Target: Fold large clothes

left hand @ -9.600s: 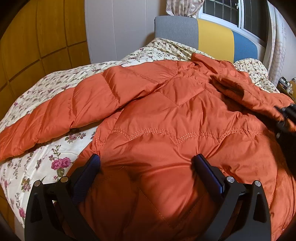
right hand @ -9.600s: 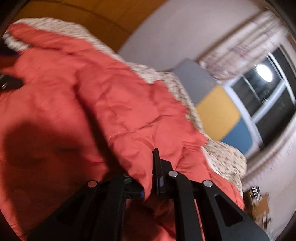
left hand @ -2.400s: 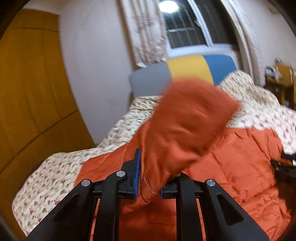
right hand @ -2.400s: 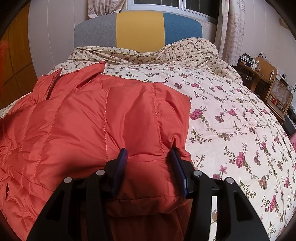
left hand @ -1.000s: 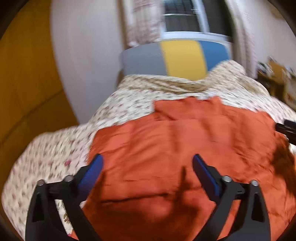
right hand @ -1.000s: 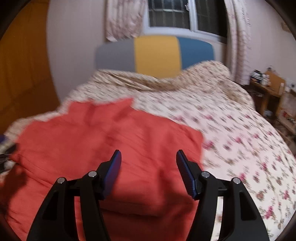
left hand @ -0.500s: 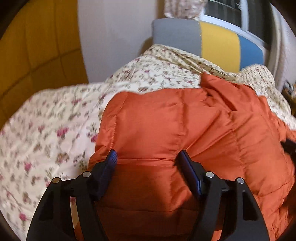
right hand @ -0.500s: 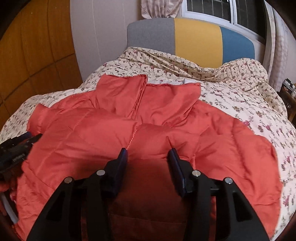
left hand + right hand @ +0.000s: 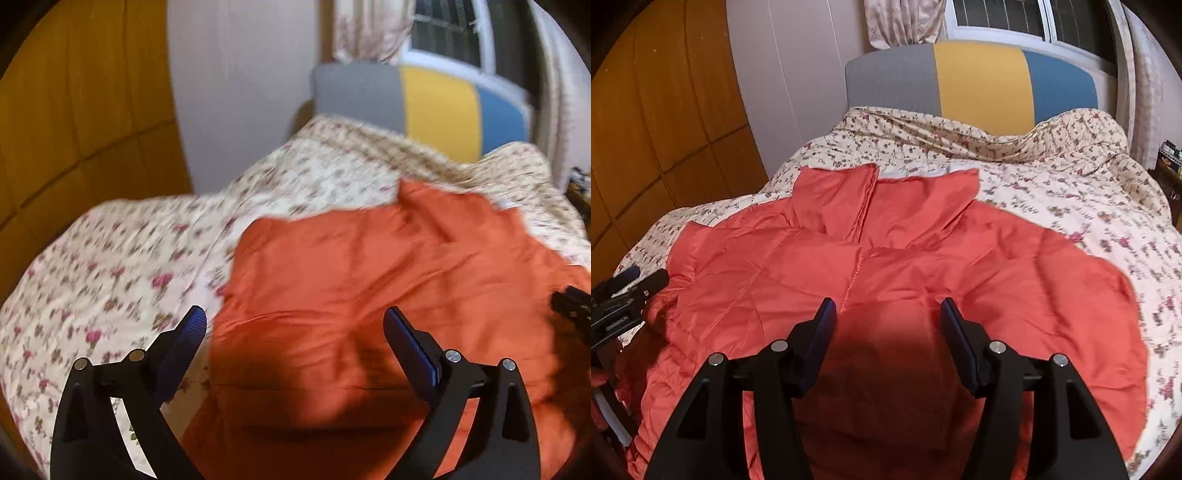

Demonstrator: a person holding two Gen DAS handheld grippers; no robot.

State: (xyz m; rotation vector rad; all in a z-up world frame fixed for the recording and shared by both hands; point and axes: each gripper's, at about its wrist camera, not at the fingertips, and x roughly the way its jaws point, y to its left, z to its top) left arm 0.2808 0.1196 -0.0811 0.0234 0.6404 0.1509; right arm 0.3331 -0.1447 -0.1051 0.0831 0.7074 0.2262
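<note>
An orange puffer jacket point(image 9: 369, 280) lies spread on the bed with both sleeves folded in over its body; it also shows in the right wrist view point(image 9: 894, 266), collar toward the headboard. My left gripper point(image 9: 293, 325) is open and empty, hovering above the jacket's left edge. My right gripper point(image 9: 886, 314) is open and empty above the jacket's middle. The left gripper shows at the left edge of the right wrist view point(image 9: 624, 295), and the right gripper's tip shows at the right edge of the left wrist view point(image 9: 570, 301).
The bed carries a floral quilt point(image 9: 1071, 192) point(image 9: 110, 266). A grey, yellow and blue headboard point(image 9: 975, 81) stands at the far end under a window. A wooden wardrobe point(image 9: 646, 110) lines the left side. Furniture with small items point(image 9: 1171, 155) stands at the right.
Both grippers have lifted off the jacket and opened wider. The left gripper has shifted left, so its left finger now hangs over the quilt.
</note>
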